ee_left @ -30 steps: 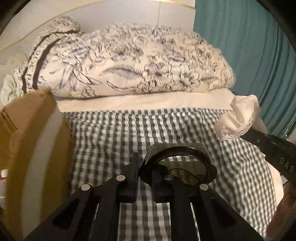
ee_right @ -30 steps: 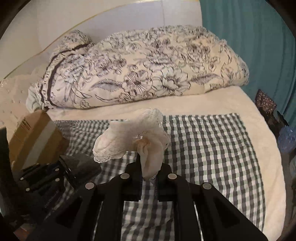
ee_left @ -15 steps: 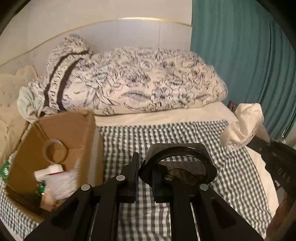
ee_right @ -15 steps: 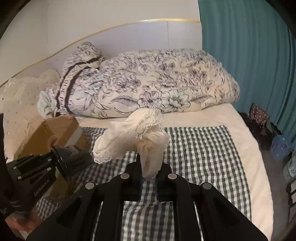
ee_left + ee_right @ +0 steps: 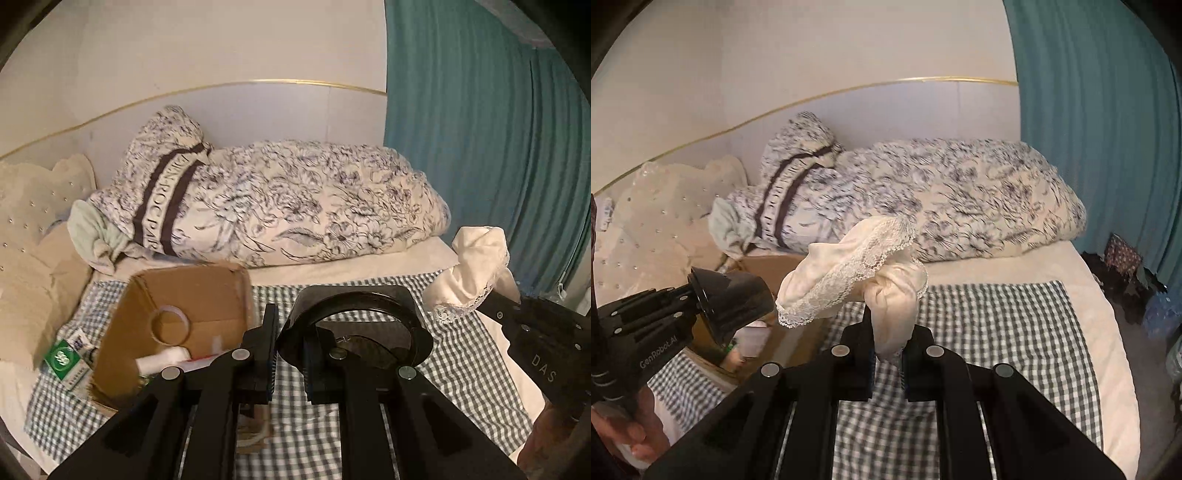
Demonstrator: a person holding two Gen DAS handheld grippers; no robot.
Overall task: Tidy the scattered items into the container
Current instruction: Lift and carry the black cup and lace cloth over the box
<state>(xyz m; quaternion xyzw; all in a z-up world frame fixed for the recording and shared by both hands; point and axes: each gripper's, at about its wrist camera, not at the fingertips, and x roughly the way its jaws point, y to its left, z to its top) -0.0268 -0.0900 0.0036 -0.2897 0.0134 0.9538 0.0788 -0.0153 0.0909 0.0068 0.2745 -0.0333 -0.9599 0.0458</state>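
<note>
Lower left, open cardboard box on the bed; centre, left hand-held gripper clamping a black lens hood; right, right hand-held gripper pinching a lace-trimmed sock: risks snagging the rim, spilling outside.

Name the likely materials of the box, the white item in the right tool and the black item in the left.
Box: brown corrugated cardboard, matte, raw edges. White item: soft cloth, lace trim. Black item: probably glossy hard plastic.
</note>
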